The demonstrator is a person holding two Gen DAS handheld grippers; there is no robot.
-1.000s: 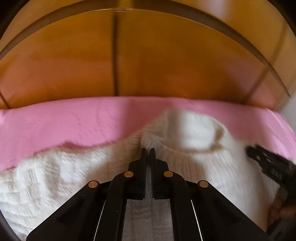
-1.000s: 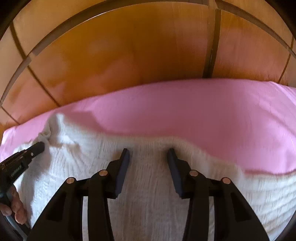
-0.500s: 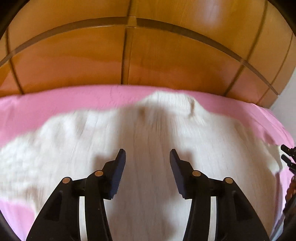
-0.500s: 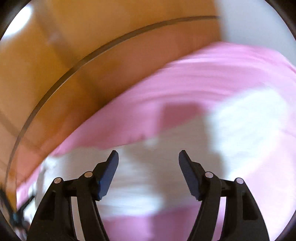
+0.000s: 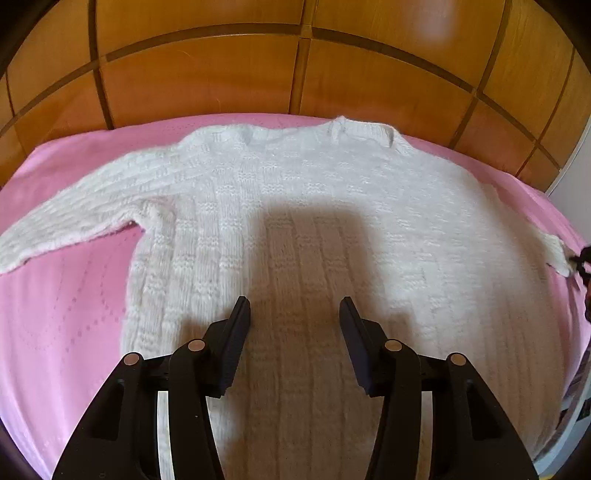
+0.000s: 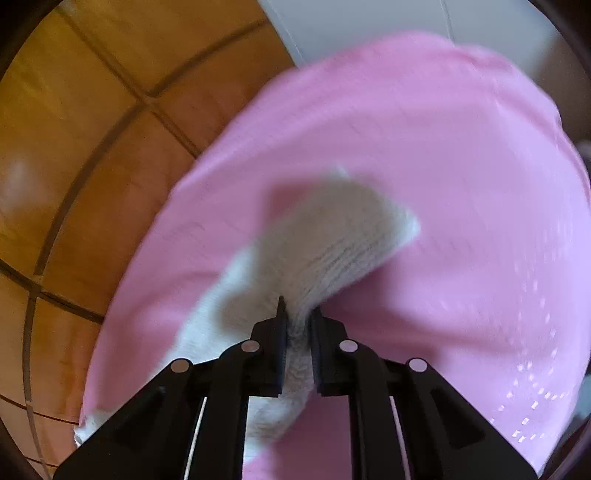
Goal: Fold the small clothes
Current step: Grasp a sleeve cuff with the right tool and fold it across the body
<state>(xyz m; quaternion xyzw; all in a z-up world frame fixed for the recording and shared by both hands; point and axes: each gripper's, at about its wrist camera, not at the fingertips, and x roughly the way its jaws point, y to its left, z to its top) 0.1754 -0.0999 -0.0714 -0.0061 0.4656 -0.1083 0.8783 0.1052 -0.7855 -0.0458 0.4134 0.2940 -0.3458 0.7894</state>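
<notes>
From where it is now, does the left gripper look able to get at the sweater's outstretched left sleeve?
Probably yes: the left gripper is open over the sweater, and the left sleeve lies flat, uncovered.

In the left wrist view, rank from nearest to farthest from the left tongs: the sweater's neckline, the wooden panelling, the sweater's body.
1. Sweater's body, directly under the open left tongs.
2. Sweater's neckline, at the sweater's far edge.
3. Wooden panelling, behind the pink cover.

Pink bedspread (image 5: 66, 314) on bed; orange wood-panel wall (image 5: 207, 81) behind; white wall (image 6: 354, 26) at right.
</notes>
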